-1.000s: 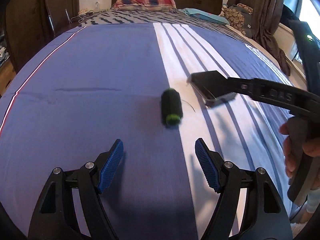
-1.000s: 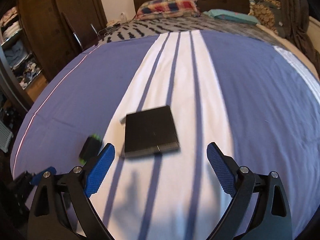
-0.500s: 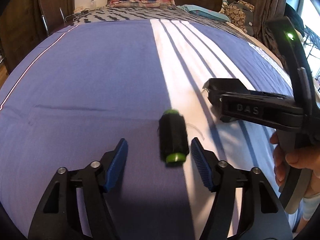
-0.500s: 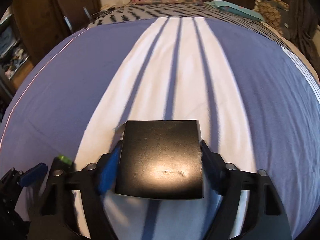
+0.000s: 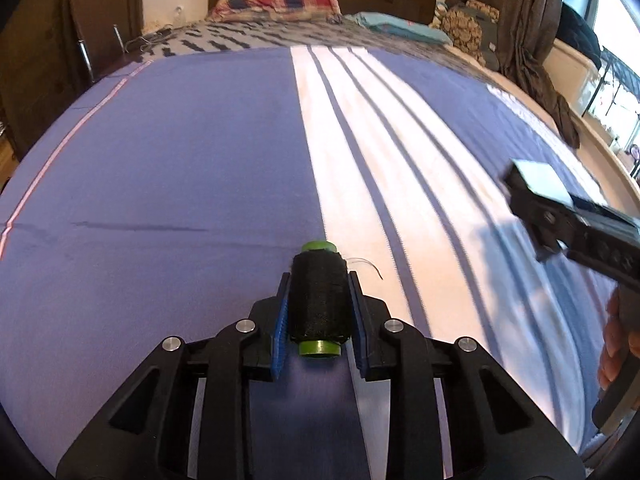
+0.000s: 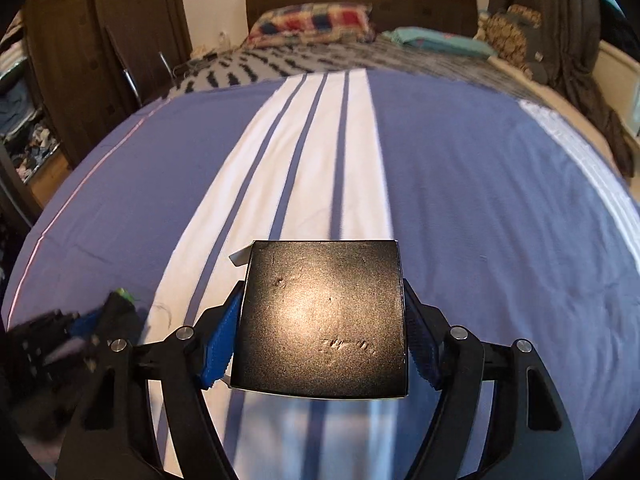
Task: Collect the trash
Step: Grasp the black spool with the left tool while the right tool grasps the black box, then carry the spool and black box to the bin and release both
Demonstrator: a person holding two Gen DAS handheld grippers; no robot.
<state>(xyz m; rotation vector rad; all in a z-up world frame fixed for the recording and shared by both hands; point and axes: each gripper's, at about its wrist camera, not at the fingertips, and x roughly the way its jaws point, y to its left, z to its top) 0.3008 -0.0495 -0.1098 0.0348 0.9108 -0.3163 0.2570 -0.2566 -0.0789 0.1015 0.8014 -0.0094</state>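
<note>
L gripper (image 5: pixel 319 312) just closed on black thread spool w/ green ends (image 5: pixel 318 306); R gripper (image 6: pixel 320 332) clamps flat black cardboard box (image 6: pixel 322 316) (already lifted off striped bedsheet (image 6: pixel 460 200)). Both ready for binning.

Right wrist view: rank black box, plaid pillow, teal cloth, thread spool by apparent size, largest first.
1. black box, clamped in the right gripper, close to the lens, so it looks oversized.
2. plaid pillow.
3. teal cloth, close to the pillow.
4. thread spool, blurred, partly hidden by the left gripper.
</note>
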